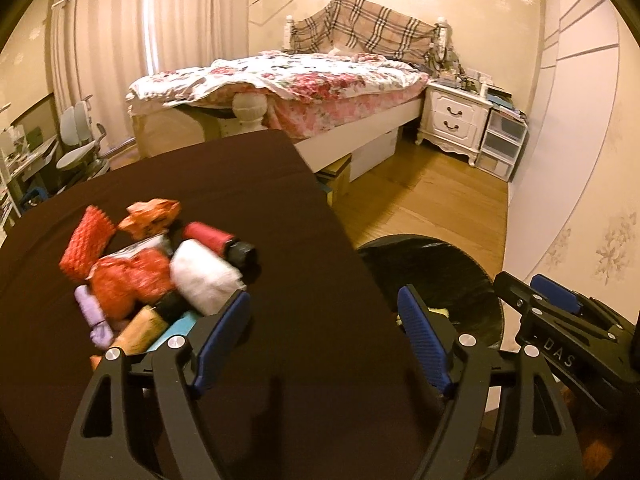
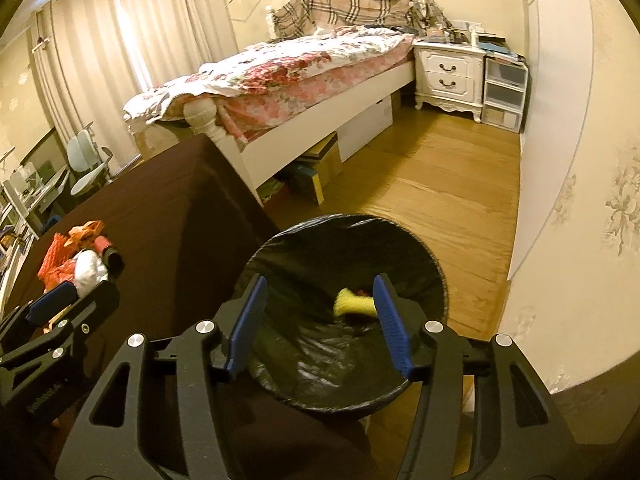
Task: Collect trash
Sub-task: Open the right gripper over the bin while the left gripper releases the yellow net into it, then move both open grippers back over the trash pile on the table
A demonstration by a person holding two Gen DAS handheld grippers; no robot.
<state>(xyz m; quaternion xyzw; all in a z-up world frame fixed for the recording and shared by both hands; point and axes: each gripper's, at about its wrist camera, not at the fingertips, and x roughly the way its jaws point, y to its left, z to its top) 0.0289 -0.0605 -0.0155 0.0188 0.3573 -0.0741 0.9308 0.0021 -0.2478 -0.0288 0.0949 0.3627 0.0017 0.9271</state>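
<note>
A pile of trash (image 1: 160, 272) lies on the dark brown table (image 1: 280, 208): red and orange wrappers, a white wad (image 1: 204, 276), a red bottle with a black cap (image 1: 220, 240), a purple piece (image 1: 94, 316). My left gripper (image 1: 324, 312) is open and empty over the table, just right of the pile. A bin with a black liner (image 2: 344, 360) stands on the floor beside the table. My right gripper (image 2: 320, 304) is open and empty above the bin. A yellow piece of trash (image 2: 354, 304) lies inside the bin. The pile also shows in the right wrist view (image 2: 80, 260).
A bed with a floral cover (image 1: 288, 80) stands beyond the table. A white nightstand (image 1: 456, 116) and plastic drawers (image 1: 502, 144) are at the back right. The wood floor (image 2: 440, 184) runs between bed and wall. A desk chair (image 1: 80, 148) is at the left.
</note>
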